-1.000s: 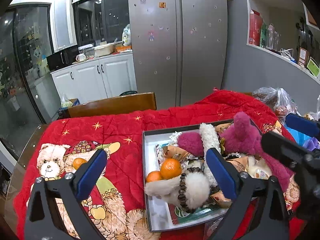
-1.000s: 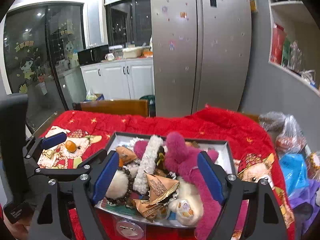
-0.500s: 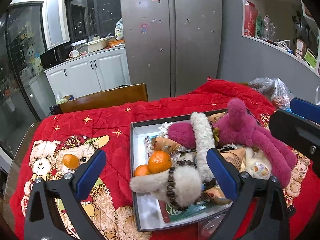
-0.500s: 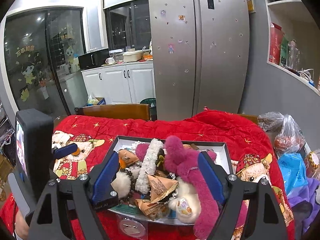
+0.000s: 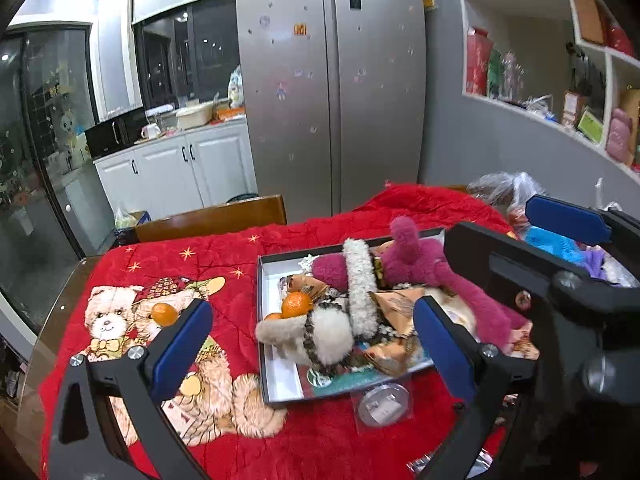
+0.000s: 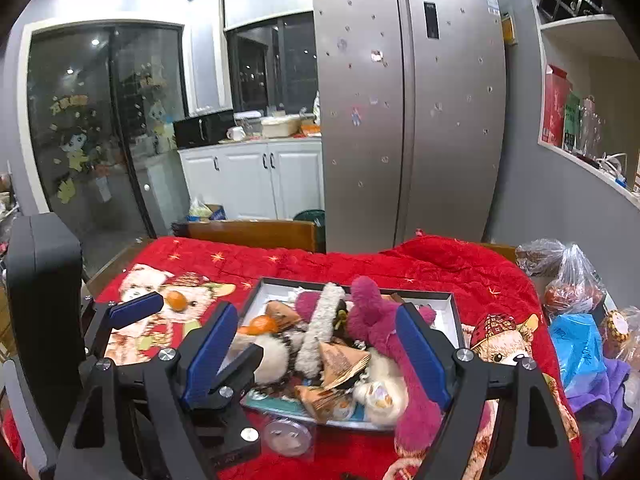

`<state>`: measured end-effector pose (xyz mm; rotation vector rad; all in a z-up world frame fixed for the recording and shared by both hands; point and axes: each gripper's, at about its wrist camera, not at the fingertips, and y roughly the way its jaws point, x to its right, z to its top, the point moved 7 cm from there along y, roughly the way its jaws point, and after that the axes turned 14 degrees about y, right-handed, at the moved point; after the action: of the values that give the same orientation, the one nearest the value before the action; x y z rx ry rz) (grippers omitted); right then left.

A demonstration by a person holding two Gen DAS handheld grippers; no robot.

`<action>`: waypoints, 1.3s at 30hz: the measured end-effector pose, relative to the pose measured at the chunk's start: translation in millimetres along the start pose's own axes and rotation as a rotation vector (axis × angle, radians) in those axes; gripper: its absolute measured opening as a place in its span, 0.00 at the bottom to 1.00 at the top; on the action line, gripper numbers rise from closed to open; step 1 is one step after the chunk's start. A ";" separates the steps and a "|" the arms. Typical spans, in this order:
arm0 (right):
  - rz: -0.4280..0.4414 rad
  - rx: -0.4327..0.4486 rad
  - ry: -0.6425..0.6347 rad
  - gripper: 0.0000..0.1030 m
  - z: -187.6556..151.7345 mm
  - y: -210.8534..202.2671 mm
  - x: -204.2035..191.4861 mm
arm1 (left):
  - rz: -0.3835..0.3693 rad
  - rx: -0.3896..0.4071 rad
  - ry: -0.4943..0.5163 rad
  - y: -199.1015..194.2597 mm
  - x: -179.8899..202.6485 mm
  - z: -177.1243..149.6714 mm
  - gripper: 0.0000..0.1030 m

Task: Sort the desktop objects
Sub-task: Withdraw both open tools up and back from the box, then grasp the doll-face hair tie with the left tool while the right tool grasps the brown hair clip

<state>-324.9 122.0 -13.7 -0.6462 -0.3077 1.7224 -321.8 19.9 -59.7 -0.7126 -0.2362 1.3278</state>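
Both claws, left claw [image 5: 308,336] and right claw [image 6: 316,354], gape wide and hold nothing, above the cluttered tray [image 5: 280,390] on the red-covered tabletop [image 5: 224,264]; one orange [image 5: 164,314] lies apart on the cloth.

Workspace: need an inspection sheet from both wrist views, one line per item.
Surface: red quilted blanket with a bear print covers the table.
Job's things: shallow box piled with a magenta plush, a white fluffy toy, two oranges and brown paper packets; one loose orange lies on the blanket left of the box.
Clutter: round clear case in front of the box; plastic bags and a blue pouch at the right.
Grippers: left gripper and right gripper, jaws open, empty, above the box's near side.
Cables: nothing seen.
Surroundings: wooden chair, fridge, white cabinets, wall shelves.
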 end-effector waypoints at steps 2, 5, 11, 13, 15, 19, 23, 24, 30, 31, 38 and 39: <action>0.003 0.018 0.003 0.81 -0.7 -17.0 -2.8 | 0.001 0.007 -0.003 -15.9 0.5 -2.0 0.98; -0.002 0.044 0.000 0.82 -4.2 -47.6 -5.0 | 0.011 0.016 -0.003 -40.6 2.7 -8.6 0.98; -0.033 0.075 -0.009 0.82 -23.0 -92.1 -0.4 | -0.024 0.018 -0.017 -75.2 15.4 -42.0 0.99; -0.056 0.079 -0.014 0.82 -31.0 -99.1 3.5 | -0.036 0.016 -0.024 -82.4 21.8 -57.8 0.99; -0.108 0.095 -0.021 0.82 -41.5 -105.4 11.4 | -0.053 0.011 -0.036 -87.7 29.5 -76.2 0.99; -0.087 0.084 0.010 0.82 -63.8 -107.1 25.6 | -0.082 -0.003 -0.055 -87.9 44.3 -108.3 0.99; -0.098 0.065 0.037 0.82 -88.3 -101.8 42.2 | -0.127 -0.026 -0.070 -82.4 58.7 -131.7 0.99; -0.101 0.056 0.043 0.82 -92.0 -99.9 45.1 | -0.129 -0.034 -0.063 -80.9 62.3 -136.4 0.99; -0.118 0.024 0.084 0.82 -103.4 -94.3 63.9 | -0.137 -0.057 -0.029 -68.4 79.0 -148.2 0.99; -0.122 0.019 0.087 0.82 -104.0 -93.6 67.8 | -0.131 -0.055 -0.017 -64.8 82.8 -150.7 0.99; -0.134 -0.018 0.101 0.82 -119.5 -72.5 93.4 | -0.155 -0.110 0.022 -38.3 103.4 -164.3 0.99; -0.140 -0.032 0.108 0.82 -124.1 -65.3 99.5 | -0.154 -0.120 0.030 -34.2 106.1 -166.4 0.99</action>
<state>-214.7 217.1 -105.1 -0.7221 -0.2984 1.5457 -177.2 60.8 -192.1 -0.7987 -0.3418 1.1624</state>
